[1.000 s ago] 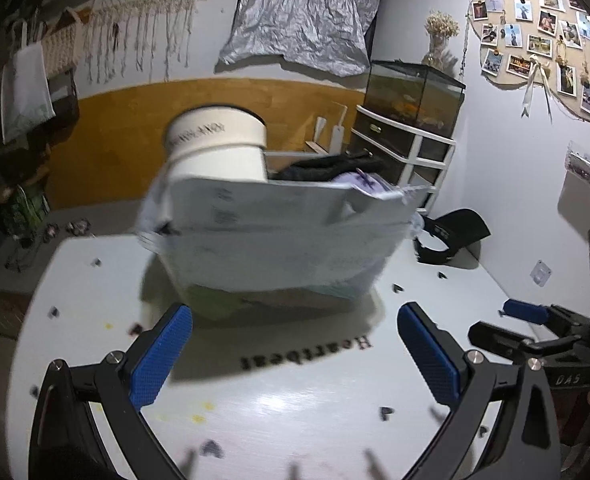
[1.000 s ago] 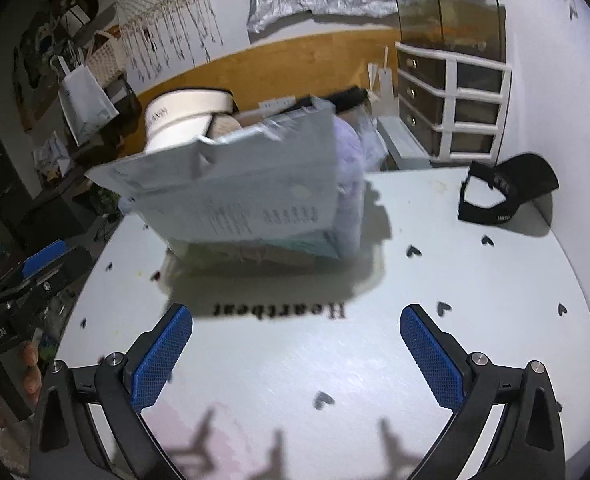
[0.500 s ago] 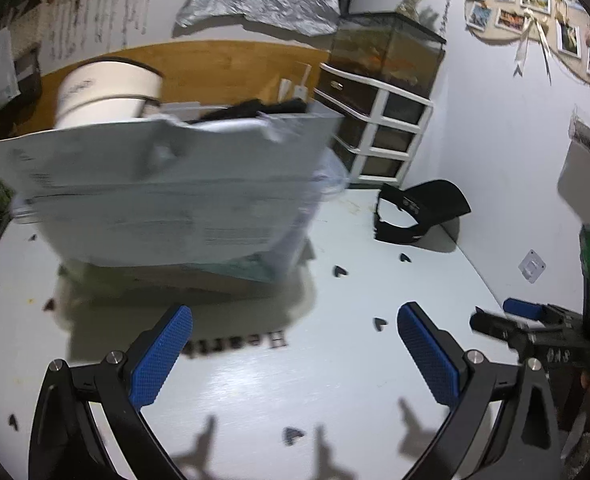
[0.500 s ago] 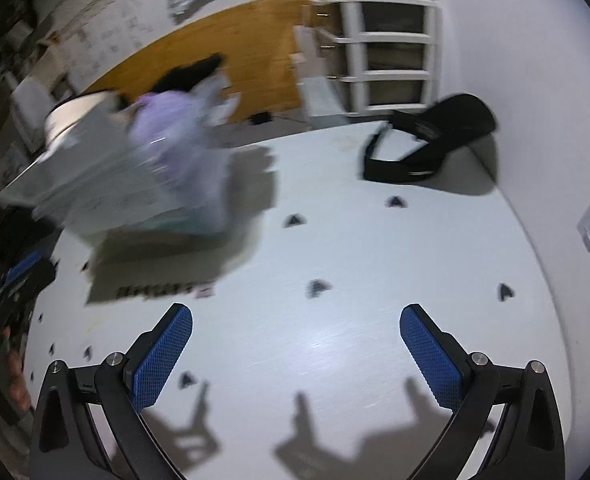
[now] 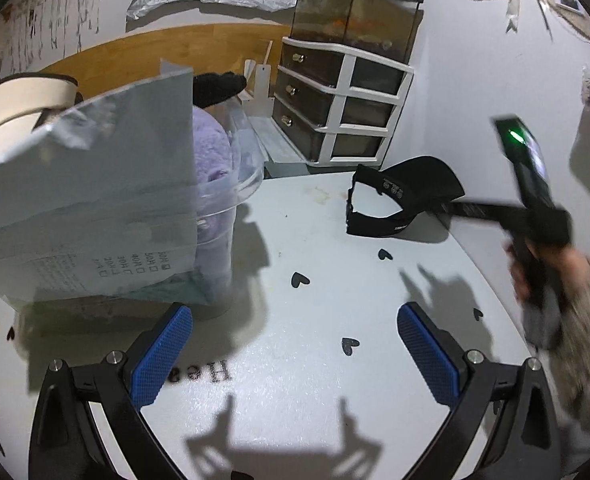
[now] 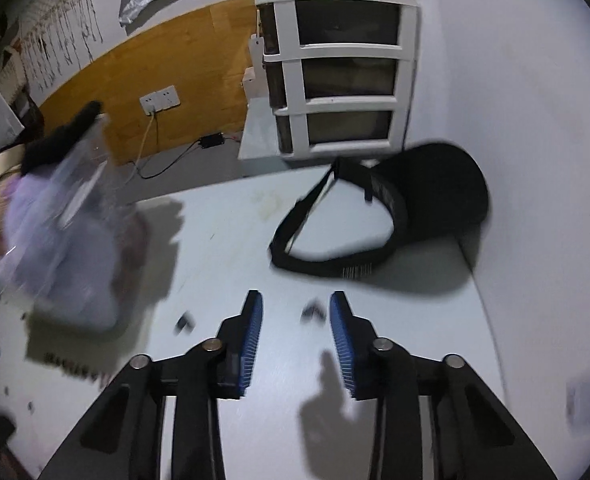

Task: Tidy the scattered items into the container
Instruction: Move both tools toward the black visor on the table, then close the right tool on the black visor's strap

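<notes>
Container: a clear plastic bin [image 5: 231,184] stands on the white round surface [image 5: 303,380], already crammed with a lilac fluffy fabric item [image 5: 211,152], a black knitted item [image 5: 217,88] poking over its rim, a white cylindrical tub [image 5: 23,100] and a grey plastic mailer bag [image 5: 87,184] draped down its side.
Item left out: a black sun visor cap with a strap [image 6: 379,216] lies on the surface by the wall, well apart from the bin.
Risk, visor: its strap is floppy and the peak sits close to the wall; a pinch on the strap alone would probably let the visor swing or slip, and the wall leaves little room to come in from behind.
Risk, bin: it looks full above the rim, so another item set on top could slide off or push the mailer bag out.
Risk, view: the right wrist picture is motion-blurred, so aim at speed may be off.
Left hand-held gripper [image 5: 295,352]: jaws spread wide, holding nothing, above the bare surface beside the bin.
Right hand-held gripper [image 6: 295,328]: jaws narrowed but with a clear gap, gripping nothing, pointed at the visor and just short of it.
Stage: judged from this, the visor is the remaining loose item.
</notes>
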Demonstrator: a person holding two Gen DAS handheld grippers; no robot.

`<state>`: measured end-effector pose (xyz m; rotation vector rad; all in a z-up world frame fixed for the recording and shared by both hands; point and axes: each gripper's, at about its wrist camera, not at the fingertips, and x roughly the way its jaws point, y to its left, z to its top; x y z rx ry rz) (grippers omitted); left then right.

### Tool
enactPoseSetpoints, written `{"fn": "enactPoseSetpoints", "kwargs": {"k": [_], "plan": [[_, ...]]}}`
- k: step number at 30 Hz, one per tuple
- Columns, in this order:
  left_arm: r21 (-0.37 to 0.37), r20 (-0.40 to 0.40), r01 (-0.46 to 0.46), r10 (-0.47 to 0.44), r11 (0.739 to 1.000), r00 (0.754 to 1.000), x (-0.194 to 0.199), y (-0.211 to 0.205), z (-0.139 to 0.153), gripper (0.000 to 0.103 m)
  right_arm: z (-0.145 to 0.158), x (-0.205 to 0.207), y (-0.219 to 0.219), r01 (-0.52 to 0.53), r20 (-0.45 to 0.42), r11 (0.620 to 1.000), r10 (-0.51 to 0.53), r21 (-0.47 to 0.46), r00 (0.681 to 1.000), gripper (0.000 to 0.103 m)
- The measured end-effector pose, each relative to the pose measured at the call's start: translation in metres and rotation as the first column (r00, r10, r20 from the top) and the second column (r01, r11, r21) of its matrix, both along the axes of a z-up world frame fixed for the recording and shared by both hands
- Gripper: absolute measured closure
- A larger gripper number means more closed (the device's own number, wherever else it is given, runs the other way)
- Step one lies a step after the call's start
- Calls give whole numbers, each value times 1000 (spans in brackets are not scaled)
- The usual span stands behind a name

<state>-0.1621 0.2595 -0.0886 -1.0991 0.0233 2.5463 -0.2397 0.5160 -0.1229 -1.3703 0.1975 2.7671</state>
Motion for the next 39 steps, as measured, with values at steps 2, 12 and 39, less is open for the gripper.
{"fn": "enactPoseSetpoints", "kwargs": {"k": [2,12,39], "plan": [[-8,13,-13,13,1000,1000,-6,-1,-5,0,-8,-35,1,-8,16,999,8,35,1000,71],[-1,54,-85,85,996,995,-21,-19,-17,0,-83,-147,0,-46,254,990,10,135,967,96],[27,29,-100,99,995,995,36,-45,-5,0,-120,47,-94,-301,453,949,312,-98,835,96]]}}
